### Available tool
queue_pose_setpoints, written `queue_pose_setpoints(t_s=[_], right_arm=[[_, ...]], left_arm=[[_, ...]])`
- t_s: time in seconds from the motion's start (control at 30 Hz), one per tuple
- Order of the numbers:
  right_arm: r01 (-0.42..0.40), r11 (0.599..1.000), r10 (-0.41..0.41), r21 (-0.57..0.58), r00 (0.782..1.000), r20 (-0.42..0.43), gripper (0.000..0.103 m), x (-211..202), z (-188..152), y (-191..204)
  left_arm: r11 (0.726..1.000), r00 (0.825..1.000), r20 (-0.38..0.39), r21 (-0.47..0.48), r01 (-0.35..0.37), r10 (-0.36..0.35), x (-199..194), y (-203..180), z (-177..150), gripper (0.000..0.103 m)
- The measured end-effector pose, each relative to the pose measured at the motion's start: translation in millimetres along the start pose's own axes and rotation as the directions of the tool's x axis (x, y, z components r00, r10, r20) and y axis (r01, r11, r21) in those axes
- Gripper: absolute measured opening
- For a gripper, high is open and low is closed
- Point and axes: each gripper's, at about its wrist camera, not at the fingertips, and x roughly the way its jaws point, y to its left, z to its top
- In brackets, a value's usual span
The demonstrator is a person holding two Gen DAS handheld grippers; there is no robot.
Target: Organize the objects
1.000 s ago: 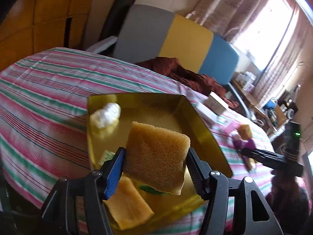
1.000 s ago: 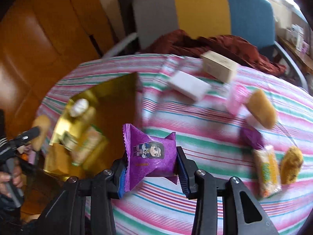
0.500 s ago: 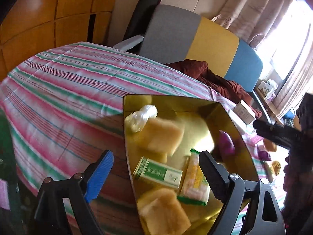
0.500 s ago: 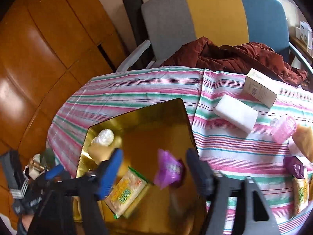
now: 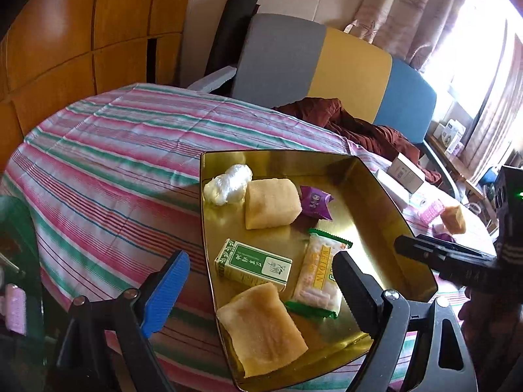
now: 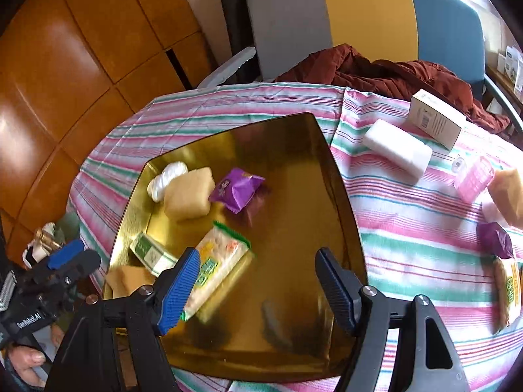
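On the striped tablecloth [image 5: 108, 163] sits a gold tray [image 5: 385, 202], and both grippers hang over its near edge with nothing between their fingers.

The left gripper [image 5: 258, 281] has its jaws wide apart, empty; the blue pad is over the cloth left of the tray and the black finger is over the tray's near right part. In the left wrist view, going from left to right inside the tray: a white plastic-wrapped ball [image 5: 228, 184] in the far left corner, touching a yellow sponge cake [image 5: 271, 203]; a green-and-white box [image 5: 253, 265] nearer the camera; a 2nd sponge cake [image 5: 261, 325] at the near edge; a yellow-and-white wafer packet [image 5: 322, 274] with green ends beside the box; and a purple candy packet [image 5: 314, 202] just right of the far cake.

The right gripper [image 6: 255, 285] also stands with its jaws apart and empty, over the tray's bare near half [image 6: 294, 294]. Right of the tray, on the cloth, lie a white block [image 6: 397, 150], a cream box [image 6: 436, 121], a pink holder [image 6: 474, 176], another cake piece [image 6: 508, 194], a 2nd purple packet [image 6: 497, 240] and another wafer packet [image 6: 508, 290] at the frame edge.
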Motion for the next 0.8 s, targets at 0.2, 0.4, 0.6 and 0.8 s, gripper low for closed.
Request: queue_pose_setpoints(t_s=[0.2, 0.4, 0.6, 0.8], right_arm=[[0.034, 0.999, -0.033, -0.038, 0.999, 0.032, 0.079, -6.6, -10.2, 10.0], [0.068, 0.996, -0.064, -0.065, 0.996, 0.059, 0.079, -13.2, -15.6, 14.9], [0.083, 0.994, -0.078, -0.078, 0.995, 0.057, 0.079, -14.1, -22.4, 16.3], [0.093, 0.992, -0.088, -0.083, 0.994, 0.062, 0.08, -16.4, -27.4, 17.0]], left_arm=[[0.999, 0.999, 0.026, 0.043, -0.032, 0.031, -9.1, -11.7, -6.2, 0.093], [0.997, 0.999, 0.034, 0.069, -0.041, 0.039, -13.4, -20.1, -9.4, 0.094], [0.995, 0.999, 0.022, 0.086, -0.041, 0.039, -12.8, -27.0, -13.5, 0.094], [0.993, 0.999, 0.02, 0.104, -0.051, 0.049, -13.3, -32.9, -17.1, 0.094]])
